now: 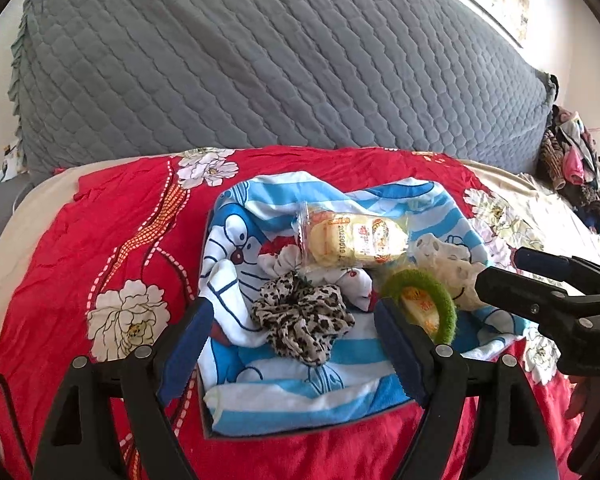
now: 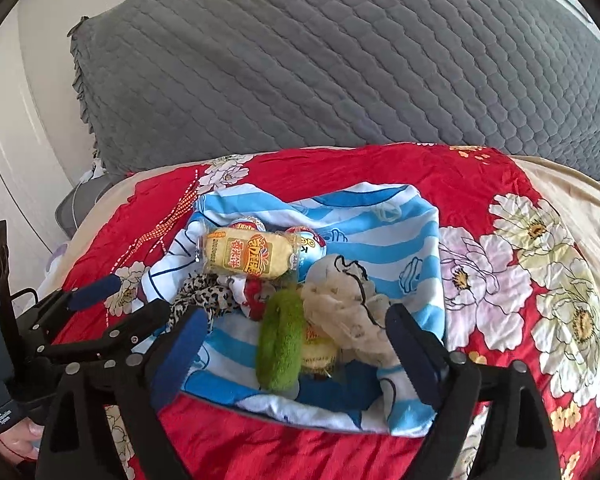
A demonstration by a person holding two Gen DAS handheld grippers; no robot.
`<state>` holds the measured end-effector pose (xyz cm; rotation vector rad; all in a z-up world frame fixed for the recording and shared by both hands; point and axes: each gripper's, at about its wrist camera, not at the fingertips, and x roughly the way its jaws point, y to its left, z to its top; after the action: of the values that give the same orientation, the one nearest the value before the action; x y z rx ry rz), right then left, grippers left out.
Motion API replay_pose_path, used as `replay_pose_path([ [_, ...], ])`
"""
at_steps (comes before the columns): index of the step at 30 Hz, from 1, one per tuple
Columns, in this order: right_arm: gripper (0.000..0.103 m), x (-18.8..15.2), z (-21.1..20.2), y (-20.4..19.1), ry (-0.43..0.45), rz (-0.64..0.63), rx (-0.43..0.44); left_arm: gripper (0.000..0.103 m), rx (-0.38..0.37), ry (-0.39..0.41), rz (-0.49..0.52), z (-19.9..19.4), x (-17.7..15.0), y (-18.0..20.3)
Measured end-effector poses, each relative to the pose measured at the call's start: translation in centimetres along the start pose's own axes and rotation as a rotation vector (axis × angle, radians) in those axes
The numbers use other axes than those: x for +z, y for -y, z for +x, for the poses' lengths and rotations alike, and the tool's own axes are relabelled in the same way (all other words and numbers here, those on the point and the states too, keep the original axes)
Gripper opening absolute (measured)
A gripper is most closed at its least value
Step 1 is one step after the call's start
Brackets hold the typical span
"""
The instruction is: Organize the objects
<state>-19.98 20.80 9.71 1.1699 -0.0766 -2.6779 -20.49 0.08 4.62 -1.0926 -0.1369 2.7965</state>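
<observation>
Glossy plastic snack wrapper, fuzzy green scrunchie

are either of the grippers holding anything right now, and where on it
Nothing is held. The left gripper is open over the leopard scrunchie, and the right gripper is open around the green scrunchie without gripping it.

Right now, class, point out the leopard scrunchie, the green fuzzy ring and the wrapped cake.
leopard scrunchie [image 1: 302, 320], left wrist view, on its gathered folds.
green fuzzy ring [image 2: 281, 344], right wrist view, on its near band.
wrapped cake [image 2: 246, 253], right wrist view, on its printed wrapper.
</observation>
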Motion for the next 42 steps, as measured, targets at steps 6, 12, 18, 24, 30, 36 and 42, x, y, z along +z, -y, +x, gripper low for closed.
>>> replay_pose_path([
  [6,0.098,-1.0,-1.3,0.0,0.004,0.018,-0.005,0.084,-0.008,-0.015,-0.005,-1.2,-0.8,0.1],
  [12,0.099,-2.5,-2.3,-0.3,-0.004,0.021,0.000,0.084,-0.006,-0.020,-0.008,-2.6,-1.8,0.0],
  [18,0.099,-4.5,-3.4,-0.9,-0.012,0.020,-0.001,0.084,0.003,-0.021,-0.008,-4.3,-3.2,0.1],
  [24,0.099,-7.1,-5.0,-1.6,-0.023,0.011,-0.002,0.084,0.004,-0.045,-0.016,-6.0,-5.5,0.4],
  [30,0.099,-9.5,-6.9,-2.1,-0.033,0.008,-0.009,0.084,0.016,-0.051,-0.004,-8.1,-7.9,0.6],
  [36,0.099,-11.5,-8.7,-2.4,-0.033,-0.001,-0.028,0.084,0.017,-0.052,0.014,-10.1,-9.8,1.0],
  [42,0.099,-12.8,-9.3,-2.7,-0.035,-0.017,-0.046,0.084,0.012,-0.046,0.010,-11.4,-11.3,1.7],
])
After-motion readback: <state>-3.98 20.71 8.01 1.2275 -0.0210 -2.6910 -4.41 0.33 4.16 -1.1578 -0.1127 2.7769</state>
